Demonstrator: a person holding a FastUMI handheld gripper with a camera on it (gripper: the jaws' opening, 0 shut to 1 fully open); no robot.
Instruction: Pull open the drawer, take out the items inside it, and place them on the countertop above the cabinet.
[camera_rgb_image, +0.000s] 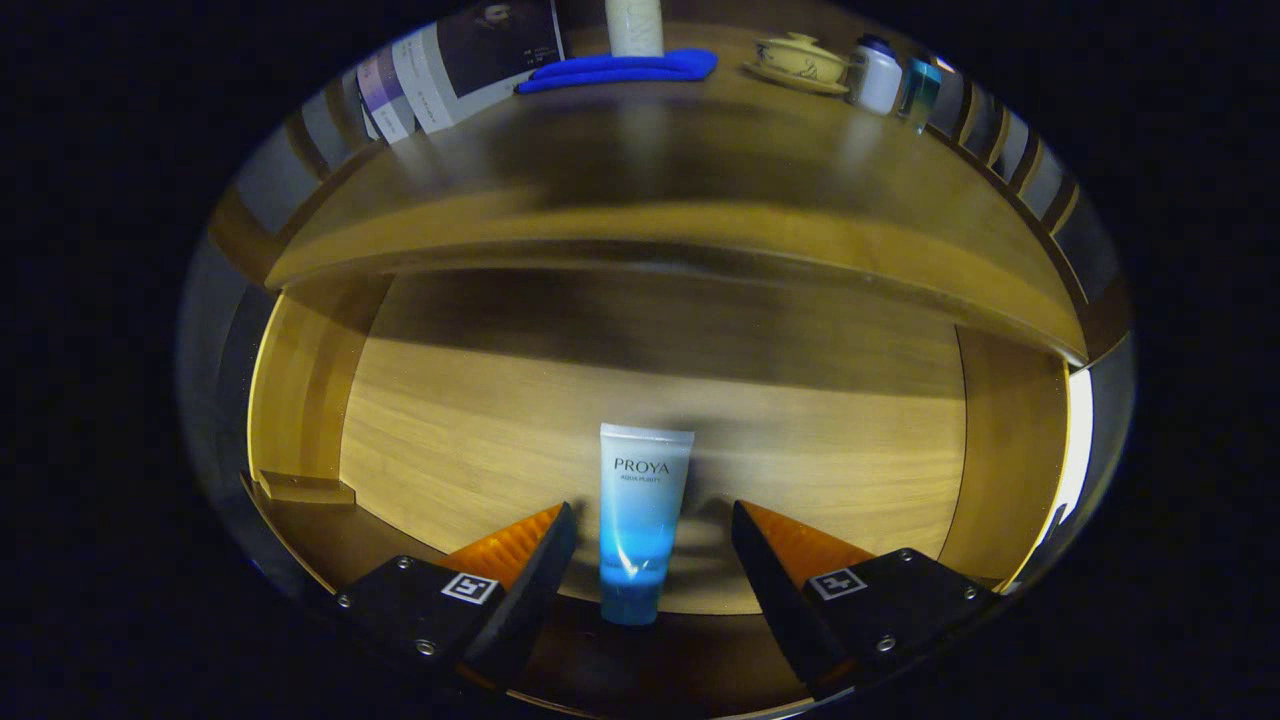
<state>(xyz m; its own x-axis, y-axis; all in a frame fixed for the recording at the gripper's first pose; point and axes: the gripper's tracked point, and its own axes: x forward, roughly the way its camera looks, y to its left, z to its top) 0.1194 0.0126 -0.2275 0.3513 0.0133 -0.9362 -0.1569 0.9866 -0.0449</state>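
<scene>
The wooden drawer (300, 400) is pulled open, and I look down into it. A white and blue tube (640, 520) lies on the drawer's floor, its blue cap end toward me. My gripper (652, 525) is open, with one finger on each side of the tube's lower half and a gap left on both sides. Neither finger touches the tube. Above the drawer runs the cabinet's wooden countertop (650, 190).
At the back of the countertop lie a blue cloth (620, 70) with a pale bottle (634, 25) behind it, a lidded teacup on a saucer (800, 62), a white bottle (878, 75) and a small teal bottle (920, 92). Papers (460, 60) lean at the back left.
</scene>
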